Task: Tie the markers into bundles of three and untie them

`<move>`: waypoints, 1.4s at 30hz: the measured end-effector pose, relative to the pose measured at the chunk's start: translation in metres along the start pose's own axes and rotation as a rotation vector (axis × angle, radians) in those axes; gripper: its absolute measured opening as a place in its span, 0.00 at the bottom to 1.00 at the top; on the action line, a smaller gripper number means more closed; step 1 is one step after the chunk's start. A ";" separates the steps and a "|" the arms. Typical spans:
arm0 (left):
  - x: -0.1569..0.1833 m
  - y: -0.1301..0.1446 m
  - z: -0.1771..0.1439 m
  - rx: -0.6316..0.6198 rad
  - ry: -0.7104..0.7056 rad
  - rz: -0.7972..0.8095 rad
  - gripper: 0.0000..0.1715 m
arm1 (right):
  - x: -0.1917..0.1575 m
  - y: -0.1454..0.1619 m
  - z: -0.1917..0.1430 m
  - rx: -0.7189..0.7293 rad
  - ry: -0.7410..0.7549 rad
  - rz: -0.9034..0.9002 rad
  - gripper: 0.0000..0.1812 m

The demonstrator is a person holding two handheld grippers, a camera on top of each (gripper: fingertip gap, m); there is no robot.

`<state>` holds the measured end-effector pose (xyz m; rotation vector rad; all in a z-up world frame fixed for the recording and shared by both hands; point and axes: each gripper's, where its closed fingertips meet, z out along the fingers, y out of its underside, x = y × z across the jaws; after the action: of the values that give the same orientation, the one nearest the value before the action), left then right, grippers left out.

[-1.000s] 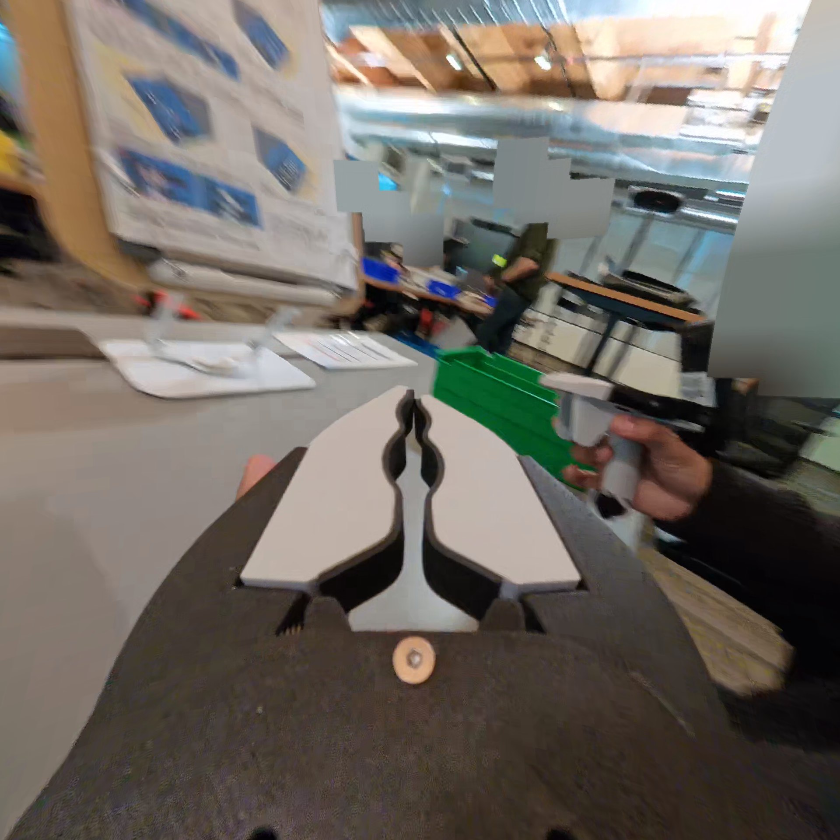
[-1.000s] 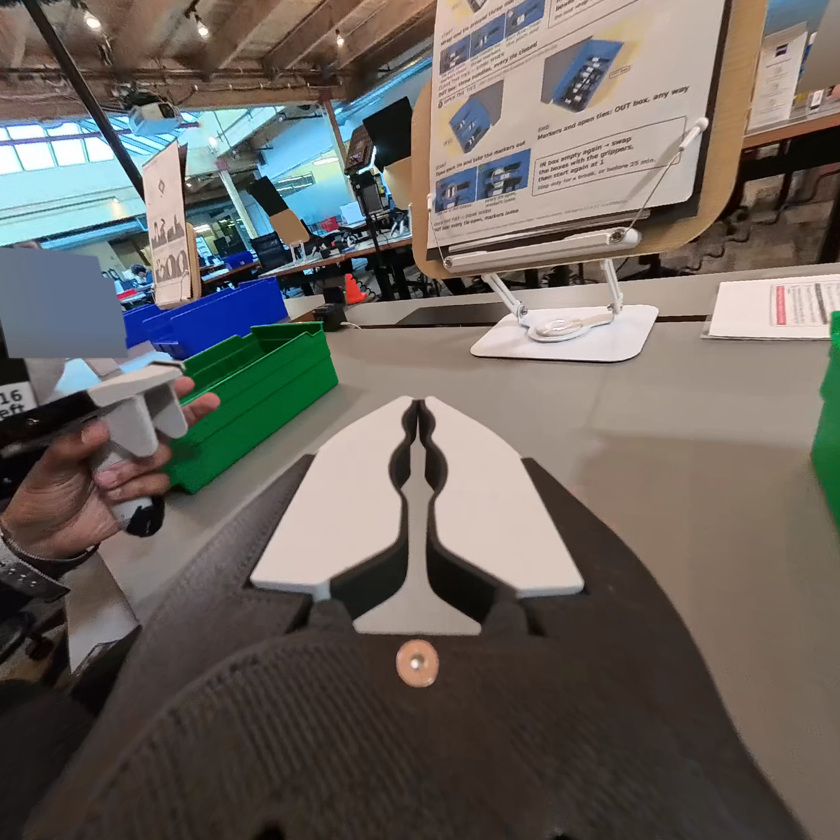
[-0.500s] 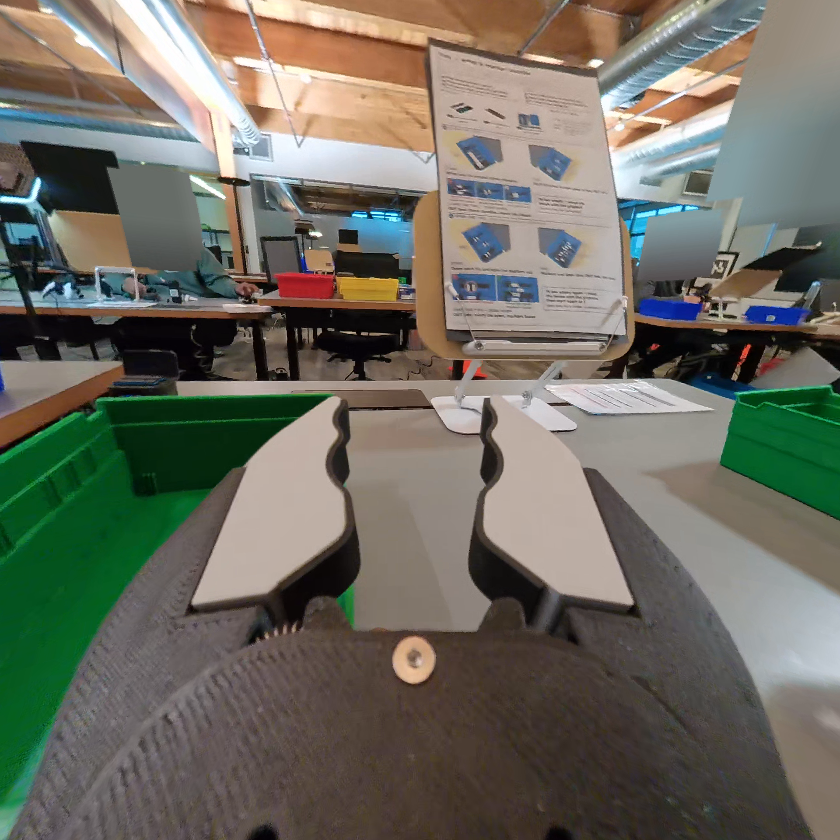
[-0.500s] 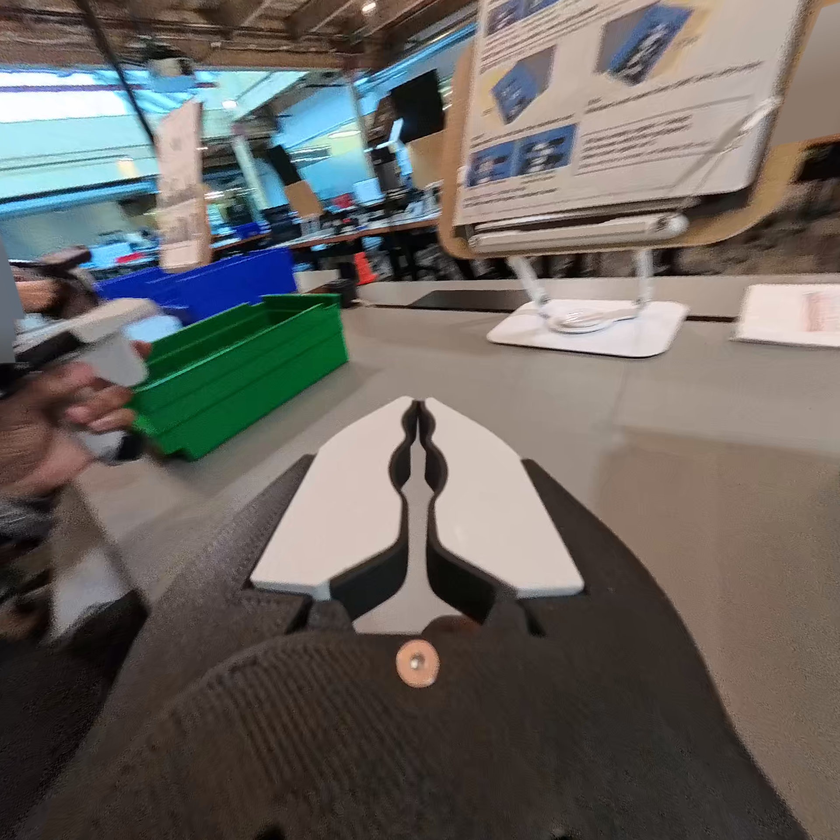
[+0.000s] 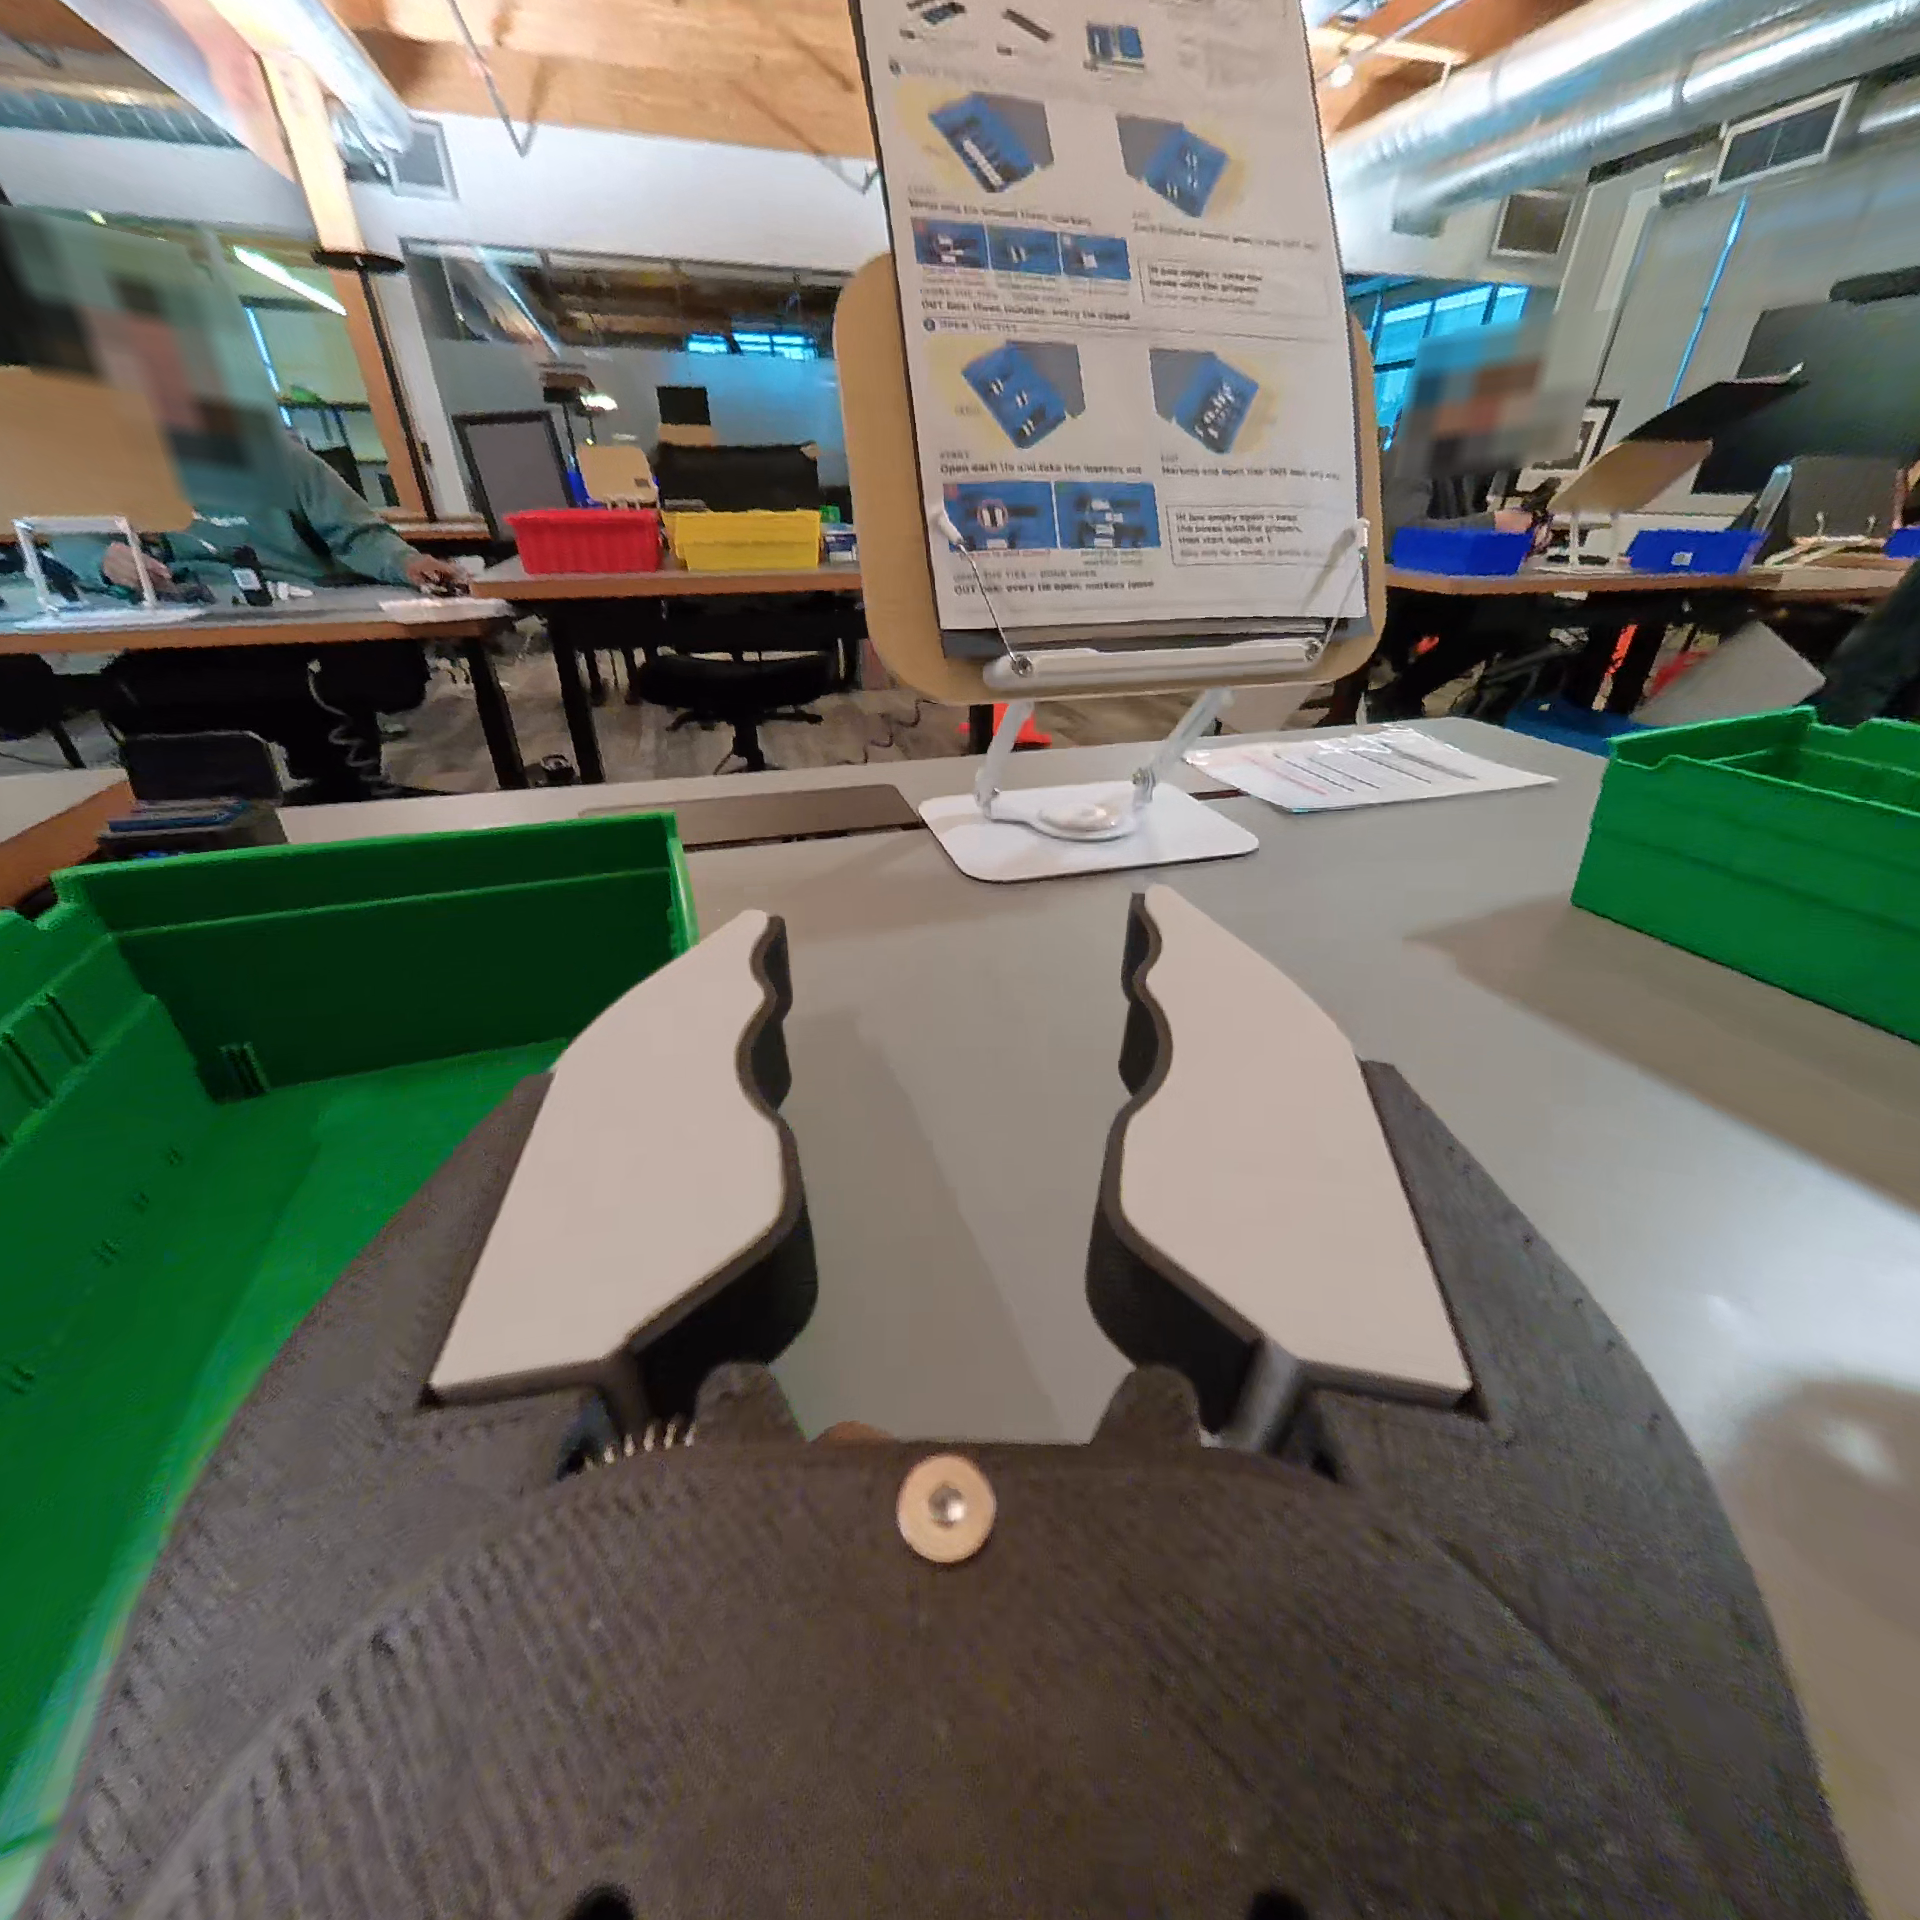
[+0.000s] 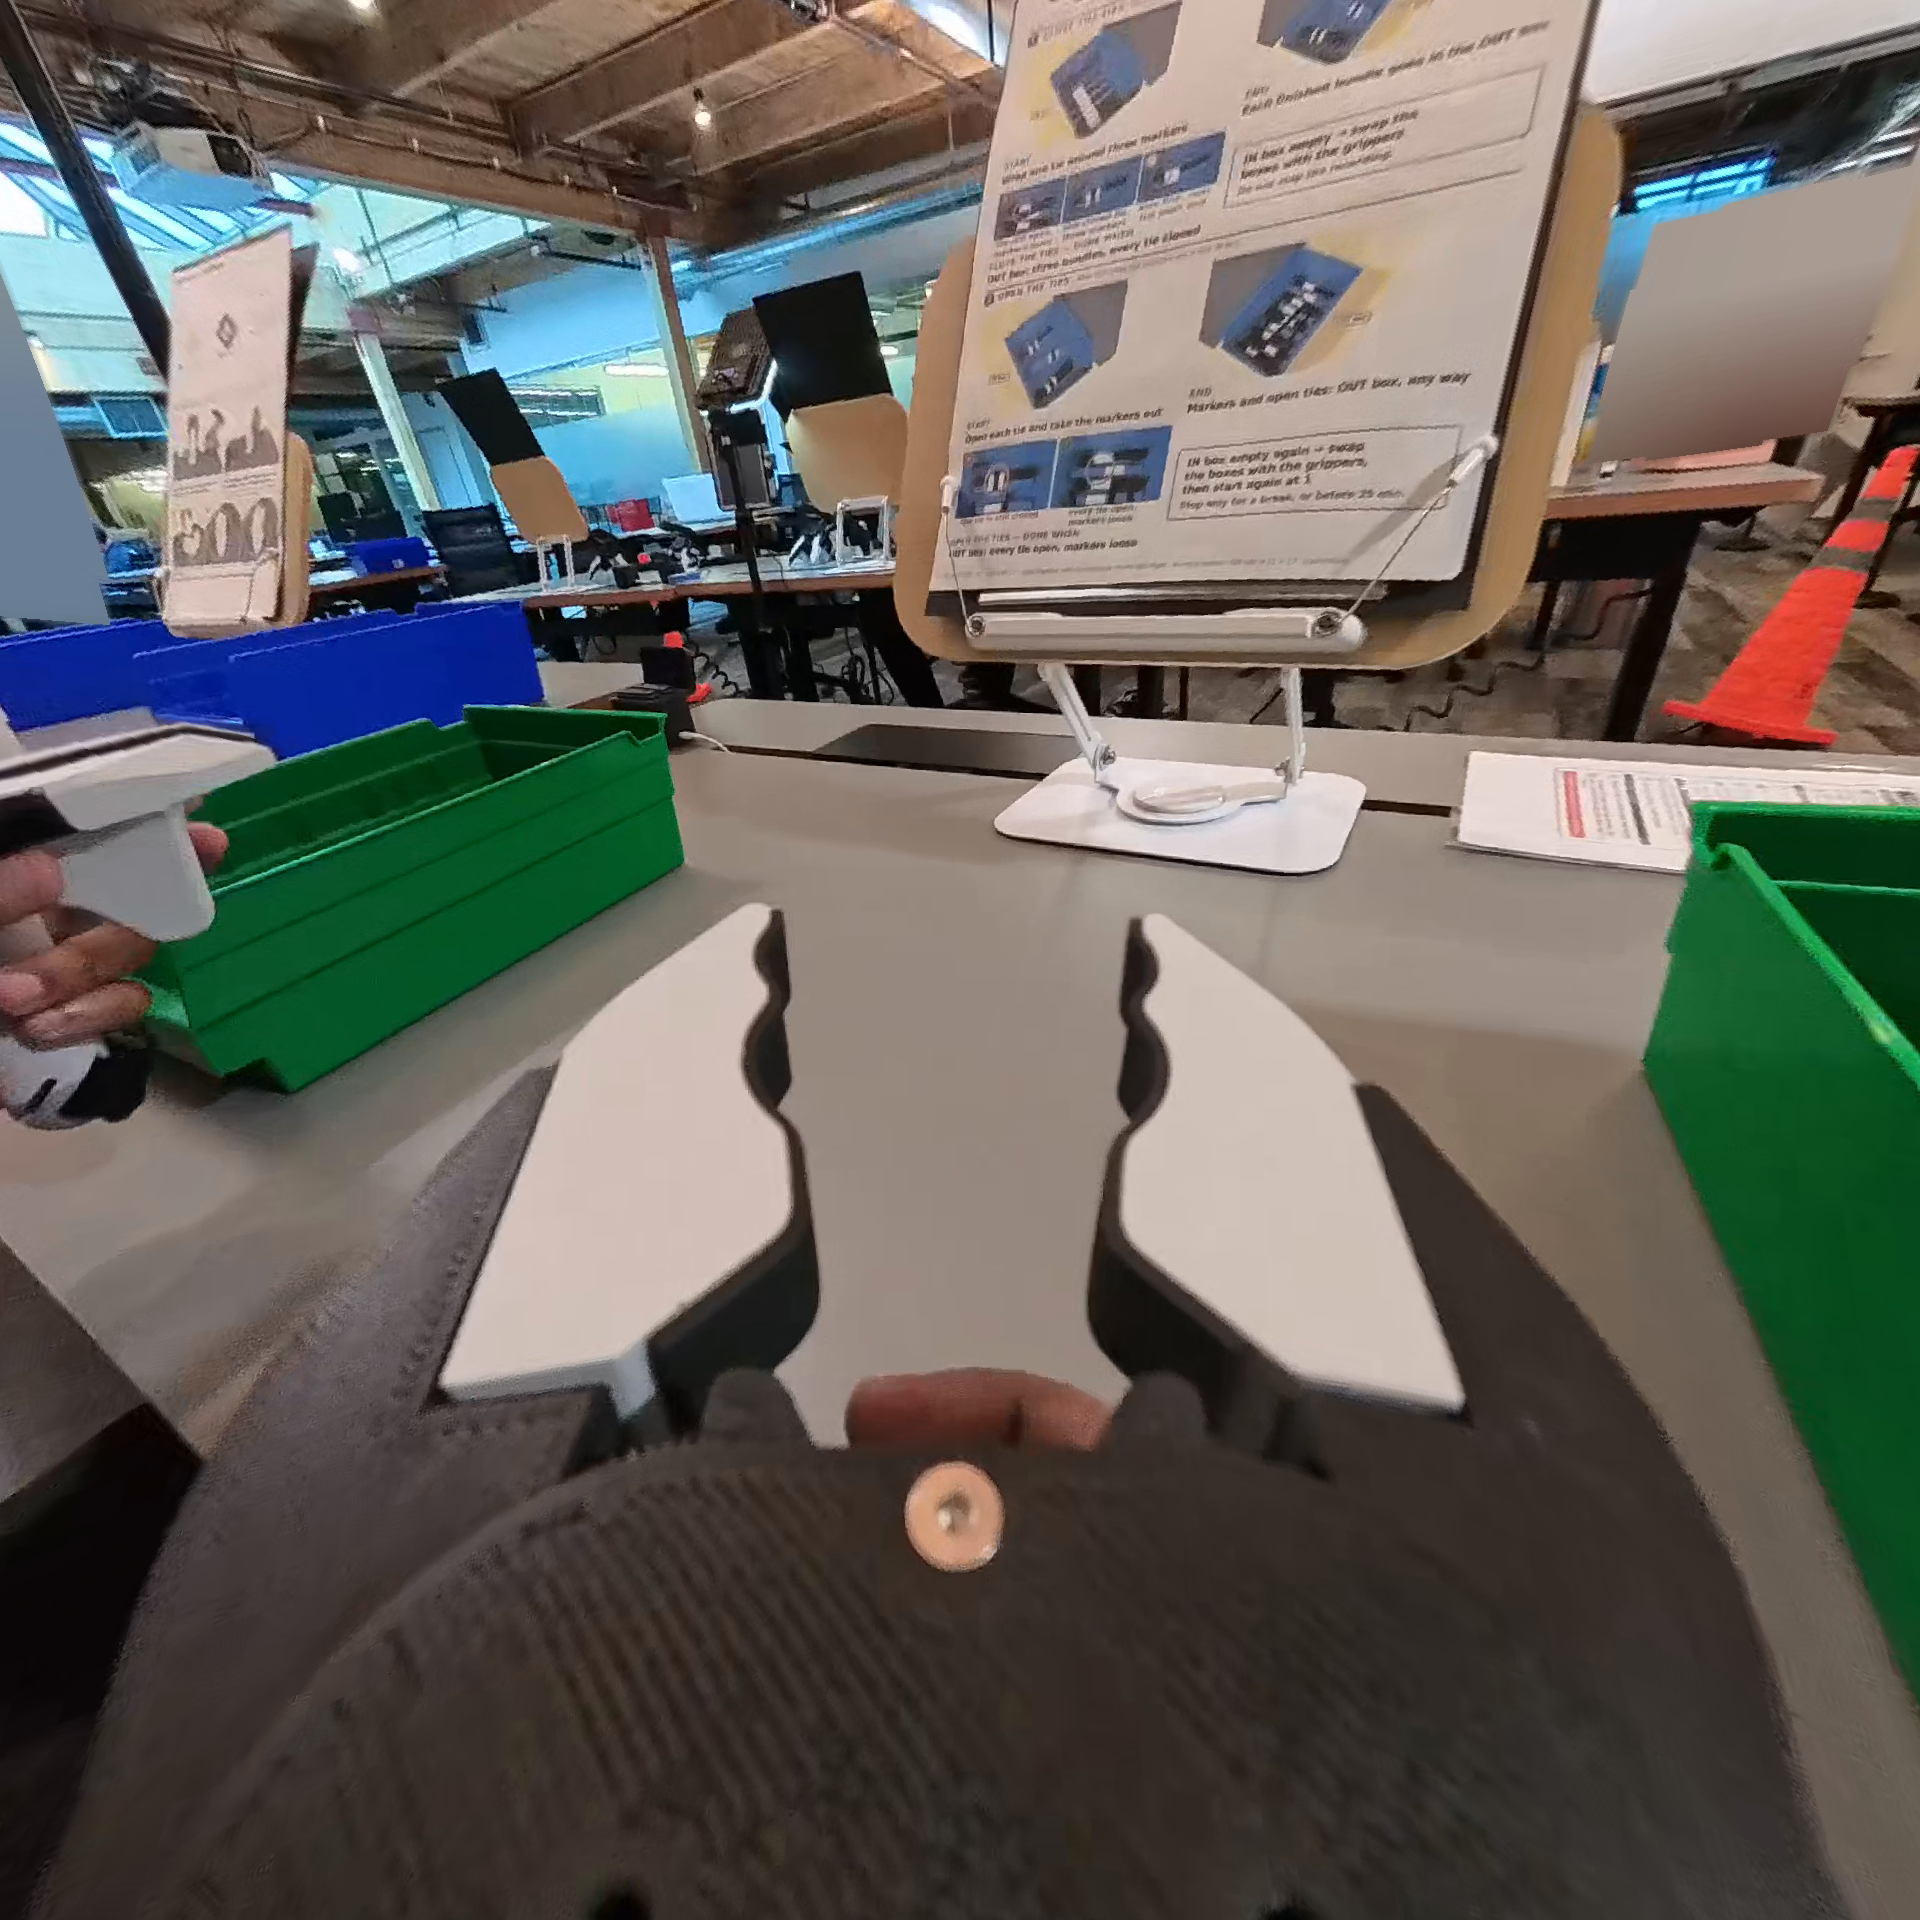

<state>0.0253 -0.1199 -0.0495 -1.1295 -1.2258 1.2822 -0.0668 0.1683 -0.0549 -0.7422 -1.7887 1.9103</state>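
My left gripper (image 5: 951, 925) is open and empty, held above the grey table (image 5: 1039, 987) beside a green bin (image 5: 312, 987) at its left. A second green bin (image 5: 1766, 883) stands at the right. My right gripper (image 6: 951, 935) is open and empty over the grey table (image 6: 935, 883), between the left green bin (image 6: 416, 862) and the right green bin (image 6: 1797, 1039). The other gripper (image 6: 114, 831), held in a hand, shows at the left edge of the right wrist view.
A white stand with an instruction sheet (image 5: 1122, 364) stands at the table's far middle; it also shows in the right wrist view (image 6: 1236, 312). A paper sheet (image 6: 1621, 810) lies at the far right. Blue bins (image 6: 312, 665) stand behind the left green bin. An orange cone (image 6: 1818, 613) stands on the floor.
Both grippers have opened from shut. The left one swung from facing right to facing the stand, next to the left green bin. The right view steadied and turned slightly right.
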 end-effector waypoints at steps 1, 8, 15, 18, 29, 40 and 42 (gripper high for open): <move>0.003 0.002 -0.003 -0.010 0.012 -0.016 0.36 | -0.001 0.002 -0.006 -0.004 0.005 -0.009 0.35; 0.015 -0.010 -0.043 0.059 -0.012 0.013 0.38 | -0.008 0.014 -0.064 -0.045 0.085 -0.035 0.32; 0.043 0.005 -0.063 -0.020 0.072 -0.001 0.39 | -0.023 -0.007 -0.095 0.064 0.086 -0.033 0.33; 0.052 0.017 -0.083 -0.099 0.122 -0.089 0.40 | -0.028 -0.002 -0.103 0.034 0.060 0.031 0.33; 0.072 0.046 -0.109 -0.232 0.202 -0.048 0.36 | -0.033 0.043 -0.084 -0.203 -0.021 0.222 0.32; 0.111 0.053 -0.092 -0.331 0.457 -0.350 0.37 | -0.045 0.065 -0.053 -0.322 -0.130 0.068 0.38; 0.111 0.056 -0.092 -0.334 0.435 -0.327 0.37 | -0.046 0.057 -0.054 -0.288 -0.129 0.028 0.38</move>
<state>0.1054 -0.0024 -0.1097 -1.2950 -1.2495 0.5591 0.0059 0.1764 -0.1090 -0.7562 -2.1742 1.7734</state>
